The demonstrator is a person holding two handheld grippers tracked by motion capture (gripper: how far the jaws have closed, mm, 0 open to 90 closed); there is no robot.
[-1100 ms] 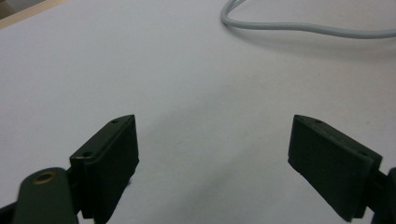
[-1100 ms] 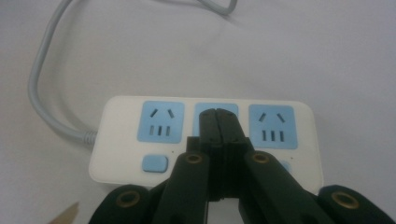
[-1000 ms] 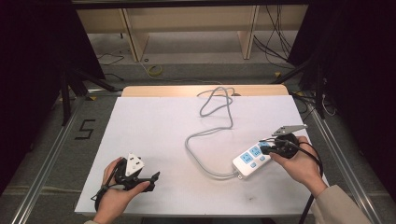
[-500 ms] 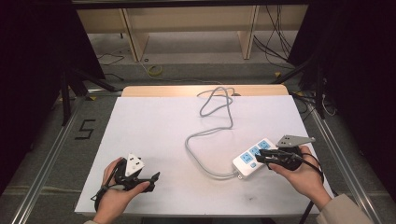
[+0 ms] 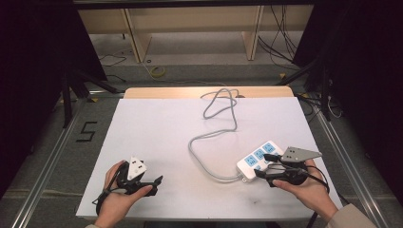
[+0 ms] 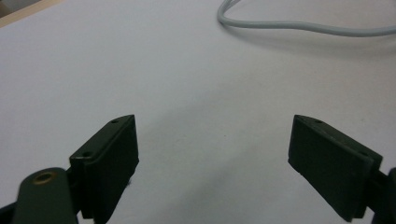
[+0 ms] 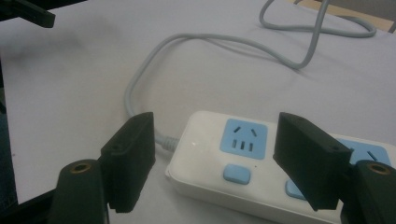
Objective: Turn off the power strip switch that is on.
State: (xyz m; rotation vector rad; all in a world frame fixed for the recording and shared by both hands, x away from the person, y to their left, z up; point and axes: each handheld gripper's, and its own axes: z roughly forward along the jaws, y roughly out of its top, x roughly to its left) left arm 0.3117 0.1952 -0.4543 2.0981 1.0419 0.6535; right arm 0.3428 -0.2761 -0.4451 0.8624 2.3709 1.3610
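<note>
A white power strip [image 5: 252,164] with blue sockets lies at the table's near right, its grey cable [image 5: 209,137] looping toward the far edge. My right gripper [image 5: 266,166] rests low at the strip's near right side. In the right gripper view its jaws have just been opening and now stand wide apart [image 7: 215,123]. The strip's cable end [image 7: 219,154] lies just beyond them, and the pads do not press on it. My left gripper [image 5: 154,180] sits at the near left in a hand. Its jaws are open [image 6: 214,122] over bare tabletop, with the cable [image 6: 299,27] farther off.
The white table [image 5: 157,123] has a wooden strip along its far edge, where the cable [image 7: 317,28] coils. Metal rails run along both sides on the floor. Wooden shelving legs and loose cords stand beyond the table. The left gripper's jaw tip [image 7: 28,14] shows far off in the right gripper view.
The right hand has drawn back toward the near edge beside the strip, and its jaws have gone from shut to wide open. The left hand has stayed put.
</note>
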